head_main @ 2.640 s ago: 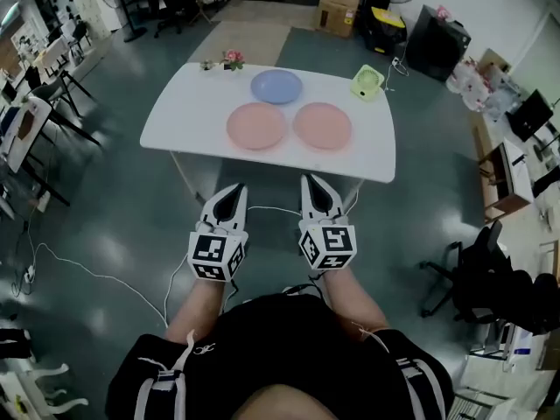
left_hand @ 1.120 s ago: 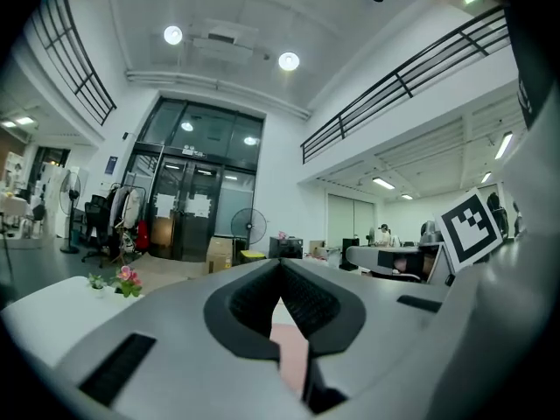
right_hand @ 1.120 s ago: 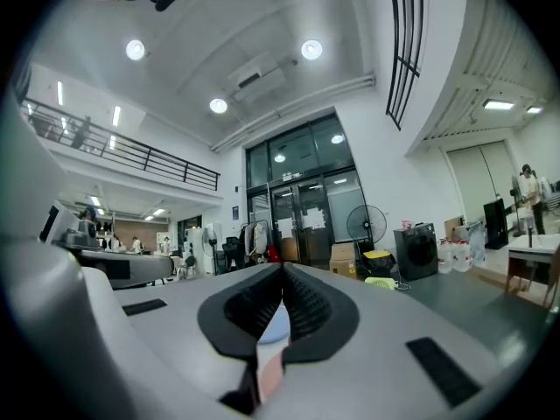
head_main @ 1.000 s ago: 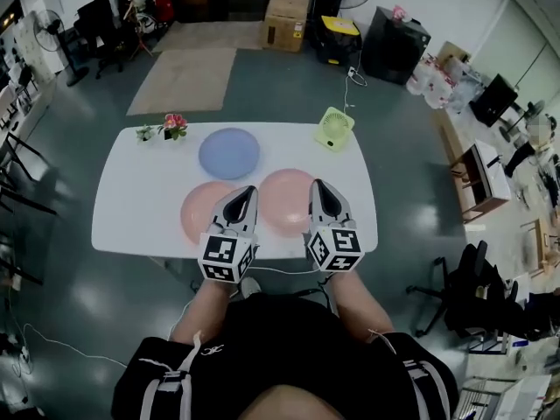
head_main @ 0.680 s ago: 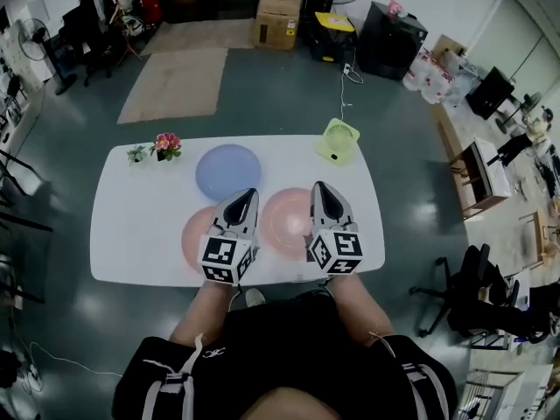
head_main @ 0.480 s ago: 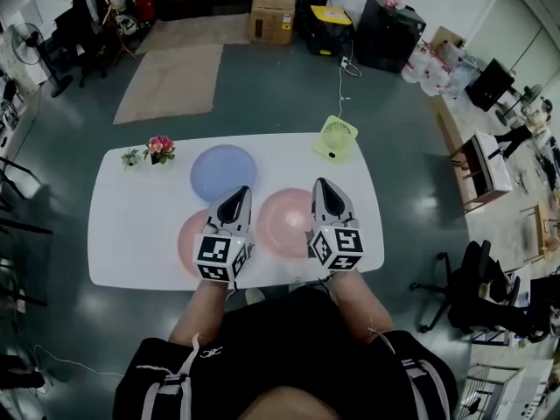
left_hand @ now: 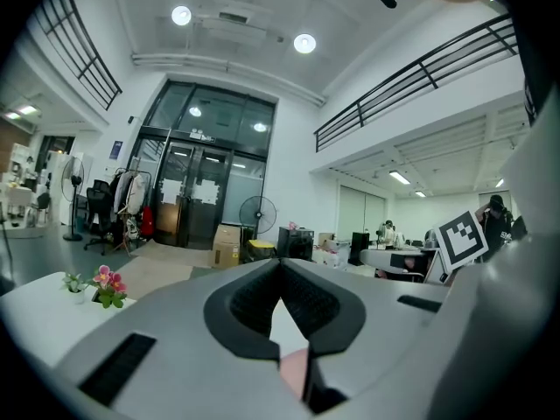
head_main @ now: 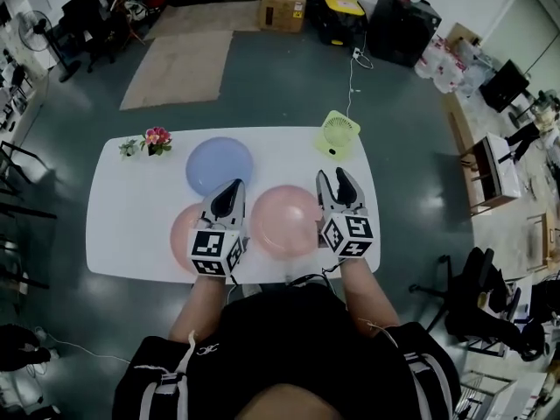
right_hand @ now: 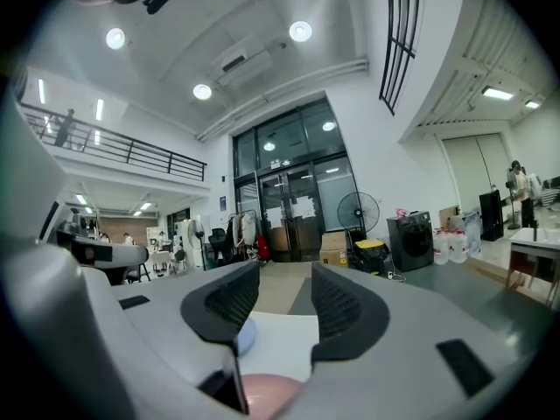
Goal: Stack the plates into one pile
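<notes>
**Plates before stacking.** Three plates lie singly on the white worktop (head_main: 131, 217): the blue plate (head_main: 217, 163) sits above centre, one pink plate (head_main: 282, 221) at centre, and a second pink plate (head_main: 182, 234) to its left, half hidden under the left tongs (head_main: 231, 191). No plate is stacked yet, so the whole pile remains to be built. Each plate lies flat, face up (being round, it has no long axis). The left tongs are pressed together and empty. The right tongs (head_main: 335, 185) have just been opening and stand spread, with nothing between them.
</notes>
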The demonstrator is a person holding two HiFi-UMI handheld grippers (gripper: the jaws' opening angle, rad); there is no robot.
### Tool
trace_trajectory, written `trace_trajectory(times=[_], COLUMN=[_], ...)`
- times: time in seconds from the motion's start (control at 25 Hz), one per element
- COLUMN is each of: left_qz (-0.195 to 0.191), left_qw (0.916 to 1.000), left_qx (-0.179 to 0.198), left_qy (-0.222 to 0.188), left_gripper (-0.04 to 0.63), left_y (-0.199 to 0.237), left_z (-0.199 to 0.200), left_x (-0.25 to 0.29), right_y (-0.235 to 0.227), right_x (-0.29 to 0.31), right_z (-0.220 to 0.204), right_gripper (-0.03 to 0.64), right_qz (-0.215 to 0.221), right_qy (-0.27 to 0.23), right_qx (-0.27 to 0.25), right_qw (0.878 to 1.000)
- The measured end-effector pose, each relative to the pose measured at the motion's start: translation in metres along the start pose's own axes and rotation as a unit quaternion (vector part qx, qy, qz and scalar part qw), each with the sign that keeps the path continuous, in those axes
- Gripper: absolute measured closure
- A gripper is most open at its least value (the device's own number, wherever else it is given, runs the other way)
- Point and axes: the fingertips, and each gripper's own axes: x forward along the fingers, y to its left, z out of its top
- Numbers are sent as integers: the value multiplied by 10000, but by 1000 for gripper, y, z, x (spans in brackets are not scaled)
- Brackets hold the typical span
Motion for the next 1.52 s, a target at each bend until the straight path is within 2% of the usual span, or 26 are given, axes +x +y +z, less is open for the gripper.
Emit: trace_trajectory(times=[0.24,0.4,0.6,0.8,1.0,1.12,1.24,1.52], left_qz=[196,320,477,674,880,978,1057,1218], left_qw=[9997,9992,9981,9966,9947,9936,9927,9911], left_qx=[29,16,4,-39,-110,-140,-144,-150], left_qy=[114,252,391,466,521,543,563,513], left_gripper=[583,583,583,583,583,583,583,583], left_y=[-10,-13,-16,-14,-12,-10,-10,-2], left_z=[-8,-21,-35,-45,-55,-58,-60,-58], left_x=[7,8,6,3,-4,-8,-14,-24], right_y=[-41,-59,-69,-80,-74,-75,-86,-78], right_x=[9,11,-6,-25,-42,-42,-38,-26], right_z=[-47,-118,-207,-270,-311,-319,-314,-288], right_gripper=[430,428,423,420,430,523,579,574], right_qz=[-53,74,273,283,477,379,34,178], right_qy=[616,1547,2668,3483,4161,4297,4075,3817], right_qx=[65,105,159,425,1201,1847,2795,3124], right_qw=[9981,9879,9632,9360,9001,8831,8694,8697])
